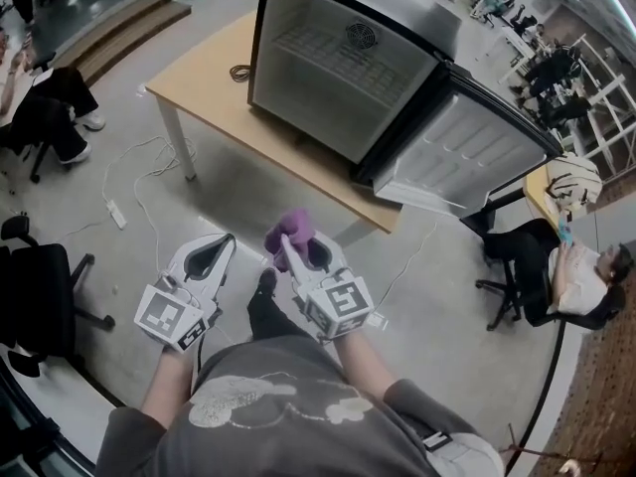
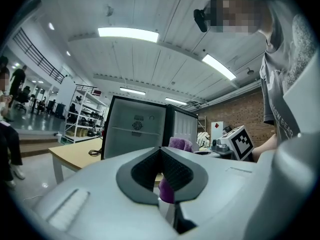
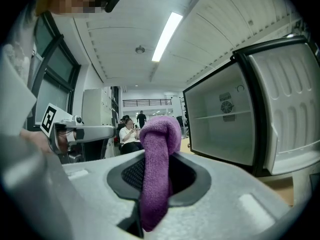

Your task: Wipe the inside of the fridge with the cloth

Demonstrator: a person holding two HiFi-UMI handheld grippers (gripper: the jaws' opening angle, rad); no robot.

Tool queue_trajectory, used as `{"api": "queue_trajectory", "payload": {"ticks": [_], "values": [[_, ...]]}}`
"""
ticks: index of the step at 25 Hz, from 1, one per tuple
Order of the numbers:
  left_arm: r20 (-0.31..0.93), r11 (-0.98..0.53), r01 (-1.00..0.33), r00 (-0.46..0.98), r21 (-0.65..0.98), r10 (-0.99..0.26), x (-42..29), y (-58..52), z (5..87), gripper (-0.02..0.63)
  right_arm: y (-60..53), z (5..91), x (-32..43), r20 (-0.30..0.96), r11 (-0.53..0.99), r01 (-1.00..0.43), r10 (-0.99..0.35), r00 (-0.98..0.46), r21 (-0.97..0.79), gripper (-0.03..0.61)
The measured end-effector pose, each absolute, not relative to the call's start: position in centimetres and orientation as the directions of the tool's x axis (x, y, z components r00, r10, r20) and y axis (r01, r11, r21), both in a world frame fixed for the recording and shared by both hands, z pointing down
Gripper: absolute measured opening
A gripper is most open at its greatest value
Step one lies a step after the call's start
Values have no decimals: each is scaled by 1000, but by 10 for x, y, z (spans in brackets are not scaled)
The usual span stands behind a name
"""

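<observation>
A small fridge [image 1: 343, 68] stands on a wooden table [image 1: 204, 87] ahead of me, its door [image 1: 467, 147] swung open to the right and its white inside empty apart from a wire shelf. My right gripper [image 1: 290, 244] is shut on a purple cloth [image 1: 290, 229], which sticks up between its jaws; the same cloth [image 3: 157, 164] fills the middle of the right gripper view. My left gripper [image 1: 221, 248] is held beside it, shut with nothing in it. Both grippers hang in front of the table, short of the fridge [image 3: 225, 116].
A person sits on a chair [image 1: 512, 276] to the right of the table, near the open door. Another person sits at the far left [image 1: 45, 107]. A black office chair [image 1: 35, 296] stands at my left. A cable and power strip [image 1: 116, 212] lie on the floor.
</observation>
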State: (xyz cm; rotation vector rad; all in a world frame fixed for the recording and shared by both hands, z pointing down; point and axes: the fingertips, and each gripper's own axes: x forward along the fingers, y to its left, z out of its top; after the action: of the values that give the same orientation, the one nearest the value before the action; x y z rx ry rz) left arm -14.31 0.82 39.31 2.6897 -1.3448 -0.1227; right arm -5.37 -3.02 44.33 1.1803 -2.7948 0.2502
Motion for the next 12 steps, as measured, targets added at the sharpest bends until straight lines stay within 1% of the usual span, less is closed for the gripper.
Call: {"api": "queue_trajectory", "payload": {"ticks": [6, 12], "values": [[-2, -606, -783, 612, 141, -791, -147, -61, 387, 17, -95, 439, -54, 147, 664, -736, -721, -677, -133, 75], [-26, -633, -762, 636, 135, -771, -140, -142, 372, 17, -163, 431, -54, 140, 655, -746, -733, -666, -120, 75]]}}
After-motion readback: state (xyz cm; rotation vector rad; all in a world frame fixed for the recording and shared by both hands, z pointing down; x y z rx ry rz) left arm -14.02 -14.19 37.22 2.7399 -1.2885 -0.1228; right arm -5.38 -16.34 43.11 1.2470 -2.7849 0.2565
